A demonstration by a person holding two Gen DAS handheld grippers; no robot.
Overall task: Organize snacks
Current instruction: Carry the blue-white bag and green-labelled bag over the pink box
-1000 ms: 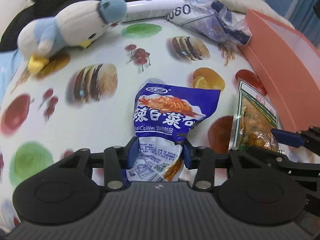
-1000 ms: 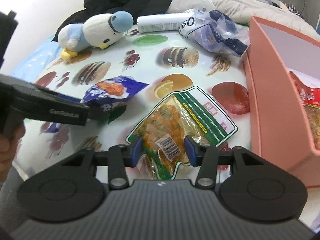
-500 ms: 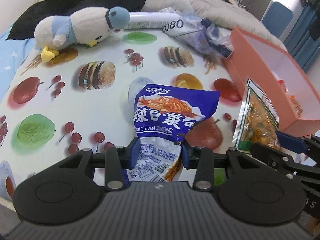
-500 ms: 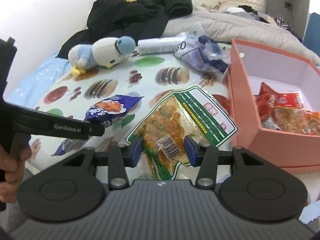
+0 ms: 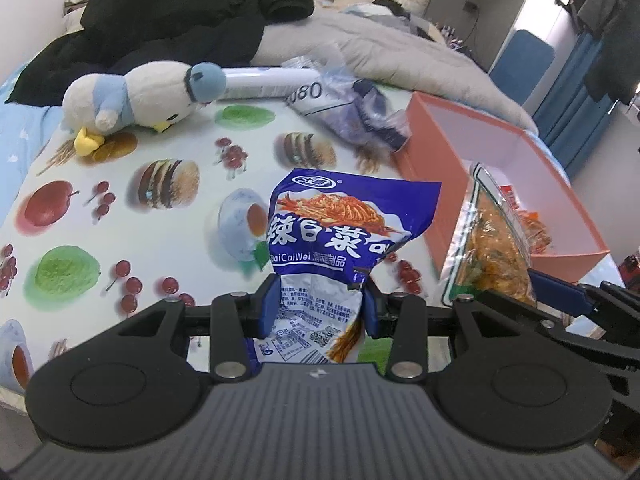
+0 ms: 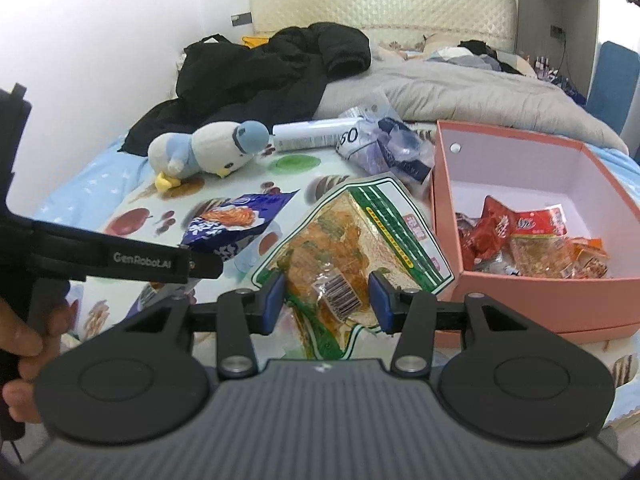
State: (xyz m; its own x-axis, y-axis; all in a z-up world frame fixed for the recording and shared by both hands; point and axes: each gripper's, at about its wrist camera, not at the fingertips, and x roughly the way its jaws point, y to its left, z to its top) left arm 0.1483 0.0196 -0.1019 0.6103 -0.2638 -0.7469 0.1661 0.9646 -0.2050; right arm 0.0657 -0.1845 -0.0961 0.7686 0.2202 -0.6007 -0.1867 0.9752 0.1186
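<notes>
My left gripper point(image 5: 320, 304) is shut on a blue snack bag point(image 5: 340, 224) and holds it above the printed tablecloth point(image 5: 180, 216). My right gripper point(image 6: 330, 300) is shut on a clear green-edged snack bag point(image 6: 352, 240) with orange contents and holds it in the air left of the pink box point(image 6: 520, 288). The box holds several red and orange snack packets point(image 6: 532, 240). The blue bag point(image 6: 236, 220) and left gripper also show in the right wrist view. The green-edged bag point(image 5: 492, 248) and pink box point(image 5: 440, 152) show at the right of the left wrist view.
A plush bird point(image 6: 208, 148) lies at the far left of the cloth. A white tube point(image 6: 312, 134) and a crumpled clear plastic bag point(image 6: 384, 148) lie at the back. A black jacket point(image 6: 272, 76) and grey blanket point(image 6: 480, 92) cover the bed behind.
Both grippers have risen with their bags, lifting them off the cloth. The views now look down from higher and the inside of the pink box has come into sight.
</notes>
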